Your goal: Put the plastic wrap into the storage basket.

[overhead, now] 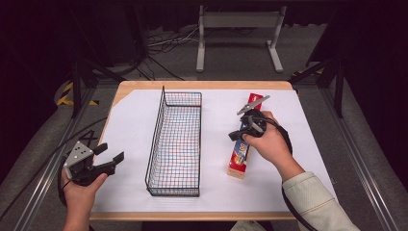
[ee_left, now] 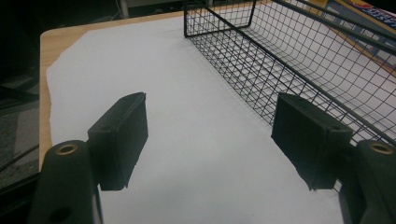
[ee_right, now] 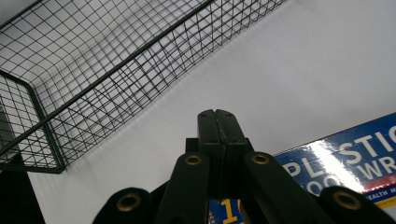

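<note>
Step judged: box (overhead: 243, 144) near table's right edge approached, not gripped | right gripper (overhead: 239, 135) fingers pressed together, empty | left gripper (overhead: 110, 154) fingers held wide | next: opening needed, wire basket (overhead: 175, 144) likely target

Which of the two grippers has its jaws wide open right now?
The left gripper, held left of the wire basket. Its jaws stand far apart over bare white paper, while the right gripper has its jaws pressed together above the plastic wrap box.

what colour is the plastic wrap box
Mostly blue and red, with white lettering: the plastic wrap box shows best in the right gripper view.
</note>
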`<state>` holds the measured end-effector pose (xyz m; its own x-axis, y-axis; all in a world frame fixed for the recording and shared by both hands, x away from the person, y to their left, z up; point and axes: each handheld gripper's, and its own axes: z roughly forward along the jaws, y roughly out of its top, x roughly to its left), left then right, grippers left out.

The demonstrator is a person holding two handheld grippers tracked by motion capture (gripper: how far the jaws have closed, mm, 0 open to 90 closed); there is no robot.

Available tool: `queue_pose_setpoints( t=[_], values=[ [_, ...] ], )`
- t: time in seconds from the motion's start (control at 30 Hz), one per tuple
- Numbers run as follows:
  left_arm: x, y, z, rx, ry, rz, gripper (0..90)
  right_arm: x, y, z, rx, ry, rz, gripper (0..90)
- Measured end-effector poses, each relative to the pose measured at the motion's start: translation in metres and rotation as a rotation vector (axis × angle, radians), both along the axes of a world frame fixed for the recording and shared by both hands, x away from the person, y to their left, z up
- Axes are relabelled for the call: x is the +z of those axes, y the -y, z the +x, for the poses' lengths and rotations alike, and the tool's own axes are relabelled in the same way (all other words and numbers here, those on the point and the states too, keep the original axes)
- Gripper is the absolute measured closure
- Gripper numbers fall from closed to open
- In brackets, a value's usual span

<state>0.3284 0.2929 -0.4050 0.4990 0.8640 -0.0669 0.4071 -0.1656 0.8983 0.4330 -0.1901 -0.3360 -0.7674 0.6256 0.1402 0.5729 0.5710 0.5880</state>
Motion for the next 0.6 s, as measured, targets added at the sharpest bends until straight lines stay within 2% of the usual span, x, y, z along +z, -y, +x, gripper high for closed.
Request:
queue_pose_setpoints(
  t=[0.23,0.6],
  values=[
    [0.0,0.0,0.001,0.005,0.002,-0.004,27.2,-0.006,-0.012,0.005,0.001,-0.035,-0.066,90.0],
    [0.001,-0.001,0.002,0.006,0.004,-0.007,27.3,-0.021,-0.026,0.012,0.005,-0.081,-0.136,90.0]
  ],
)
